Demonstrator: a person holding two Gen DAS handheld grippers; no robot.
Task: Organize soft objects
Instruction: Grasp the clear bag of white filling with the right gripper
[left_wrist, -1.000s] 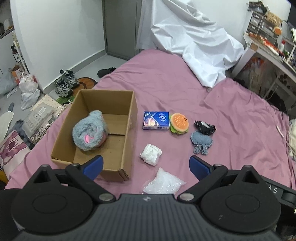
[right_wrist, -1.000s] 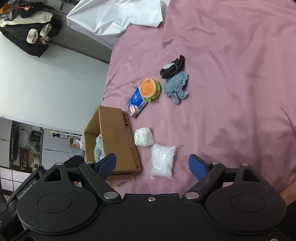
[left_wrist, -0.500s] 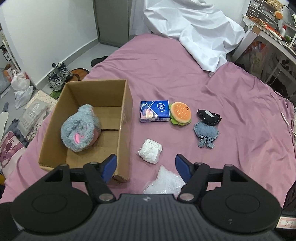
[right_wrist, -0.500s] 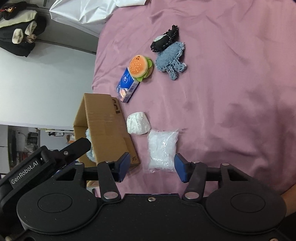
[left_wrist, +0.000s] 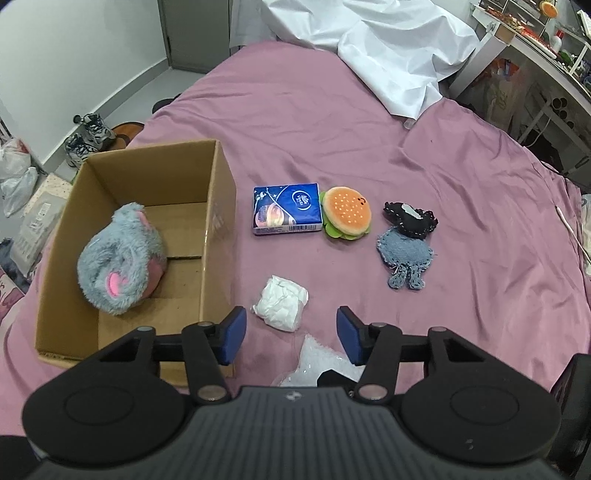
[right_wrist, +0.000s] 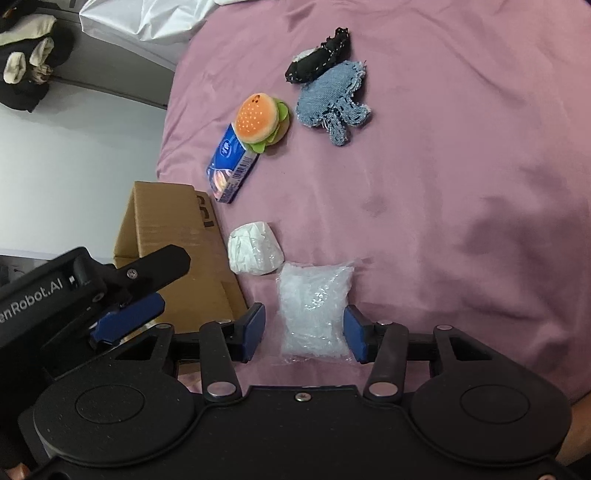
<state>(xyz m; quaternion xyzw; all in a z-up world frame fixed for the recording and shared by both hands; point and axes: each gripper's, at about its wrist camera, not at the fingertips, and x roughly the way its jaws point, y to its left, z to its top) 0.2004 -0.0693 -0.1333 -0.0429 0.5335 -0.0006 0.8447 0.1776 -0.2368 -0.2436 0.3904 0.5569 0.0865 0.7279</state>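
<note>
Cardboard box (left_wrist: 218, 206) sits on the pink bed (left_wrist: 461, 155) with a grey plush (left_wrist: 120, 262) inside. Just beside the box lie a white wad (left_wrist: 282, 302) and, nearer the cameras, a clear crinkly bag (right_wrist: 314, 306). Beyond the box are a blue tissue pack (left_wrist: 286, 208), burger toy (left_wrist: 347, 212) and denim doll (left_wrist: 404, 254). The left tool (left_wrist: 290, 334) is closing above the wad, pads clear of it. The right tool (right_wrist: 304, 332) is closing with the bag between its pads, not yet pressed.

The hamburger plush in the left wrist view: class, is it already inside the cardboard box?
No: the hamburger plush lies on the purple bedsheet outside the cardboard box, beside the blue tissue pack.
</note>
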